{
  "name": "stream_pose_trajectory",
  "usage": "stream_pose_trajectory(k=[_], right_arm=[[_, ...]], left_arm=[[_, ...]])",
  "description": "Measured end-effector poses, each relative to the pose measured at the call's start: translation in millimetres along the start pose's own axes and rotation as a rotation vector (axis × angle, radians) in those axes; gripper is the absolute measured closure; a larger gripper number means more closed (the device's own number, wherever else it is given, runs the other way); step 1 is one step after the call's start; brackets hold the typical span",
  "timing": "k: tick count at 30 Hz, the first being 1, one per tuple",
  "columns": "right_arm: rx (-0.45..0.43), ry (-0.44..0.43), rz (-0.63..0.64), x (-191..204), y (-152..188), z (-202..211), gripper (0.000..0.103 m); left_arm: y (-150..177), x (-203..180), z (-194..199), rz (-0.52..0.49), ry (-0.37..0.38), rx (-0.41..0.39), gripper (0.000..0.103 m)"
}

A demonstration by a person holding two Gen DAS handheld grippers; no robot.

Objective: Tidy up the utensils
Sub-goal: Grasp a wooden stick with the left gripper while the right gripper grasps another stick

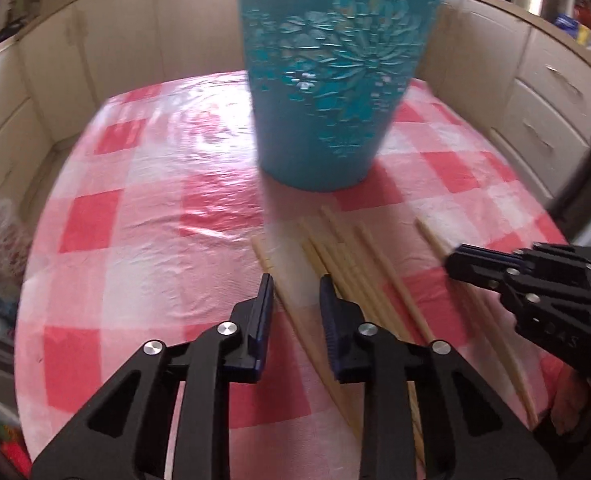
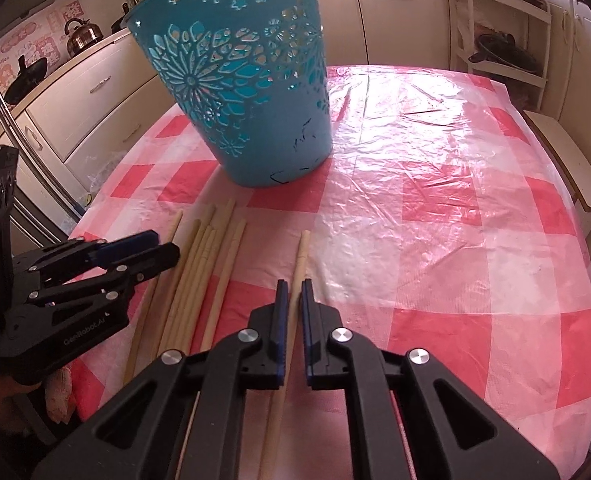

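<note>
K: Cream kitchen cabinets (image 1: 107, 40) run round the background, and a steel kettle (image 2: 81, 36) stands on the counter behind the bin. Work surface is a table under a glossy red-and-white checked plastic cloth (image 2: 435, 208).

R: Landmark?

K: Teal plastic bin with cut-out flower pattern (image 2: 231, 92), upright on the cloth. All positions are noted against it.

R: Task items?

K: Pale wooden chopsticks. A loose bundle (image 2: 199, 272) lies flat on the cloth just in front of the bin, lengthwise, tips pointing at its base, near it but not touching. One separate chopstick (image 2: 301, 256) lies to the right of the bundle, in front of the bin's right edge. Another single stick (image 1: 261, 254) lies on the bundle's left side. I cannot see inside the bin.

R: Right gripper (image 2: 293, 292)?

K: Clenched on the separate chopstick. The stick runs up between the two blue pads, which sit against it on both sides; its far end points at the bin. I cannot tell whether it is lifted off the cloth.

R: Left gripper (image 1: 297, 284)?

K: In front of the bin, over the left side of the bundle. The jaws stand partly apart with a clear gap. The left single stick passes beneath that gap and the pads do not press it, so nothing is gripped.

R: Image quality?

K: The left wrist view is motion-blurred; the right wrist view is sharp.
</note>
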State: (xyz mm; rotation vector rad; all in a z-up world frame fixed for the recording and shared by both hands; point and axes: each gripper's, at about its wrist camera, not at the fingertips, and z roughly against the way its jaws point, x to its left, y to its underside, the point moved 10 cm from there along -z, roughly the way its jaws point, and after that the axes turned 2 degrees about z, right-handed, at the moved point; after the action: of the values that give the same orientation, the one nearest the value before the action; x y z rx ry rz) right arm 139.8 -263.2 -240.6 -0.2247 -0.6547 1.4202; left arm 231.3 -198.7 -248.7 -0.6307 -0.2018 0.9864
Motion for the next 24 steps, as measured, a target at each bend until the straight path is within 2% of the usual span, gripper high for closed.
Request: stream_pose_trajectory(k=[1,4,8,12,14,16,20,24], right_arm=[[0.006,-0.008,-0.012,-0.7,-0.1,0.3,0.096],[0.019,-0.002,-0.007,0.3,-1.3,-0.5,0.096],[0.019,0.003,0.007,0.8,-1.5,-2.3,0.096],[0.011,0.012,0.026,2.2,0.0,-2.8,0.096],[0.008,0.005,0.020,1.2,0.2,-2.0,0.096],[0.005,-0.003,0.020,0.3,0.7,-1.4,0.096],[0.012,0.000,0.024,1.1,-2.1,-3.7,0.096],[0.014,0.008,0.035,2.2,-2.7,-4.5,0.097]], left_arm=[[0.6,-5.8,0.0,-0.047,0.050,0.015,0.086],[1.8,-9.2,0.8,-0.151,0.053,0.063,0.087],[0.7,-3.8,0.2,-0.102,-0.022,0.108,0.087],[-3.5,0.0,-4.1,-0.019,-0.101,0.109,0.088],[-3.8,-0.4,-4.3,0.025,-0.090,0.099,0.097],[-1.9,-1.6,-3.7,0.050,-0.061,0.098,0.097],[-6.2,2.4,-8.6,0.049,-0.106,0.125,0.097],[-9.2,-1.5,-12.1,-0.013,-0.165,0.128,0.098]])
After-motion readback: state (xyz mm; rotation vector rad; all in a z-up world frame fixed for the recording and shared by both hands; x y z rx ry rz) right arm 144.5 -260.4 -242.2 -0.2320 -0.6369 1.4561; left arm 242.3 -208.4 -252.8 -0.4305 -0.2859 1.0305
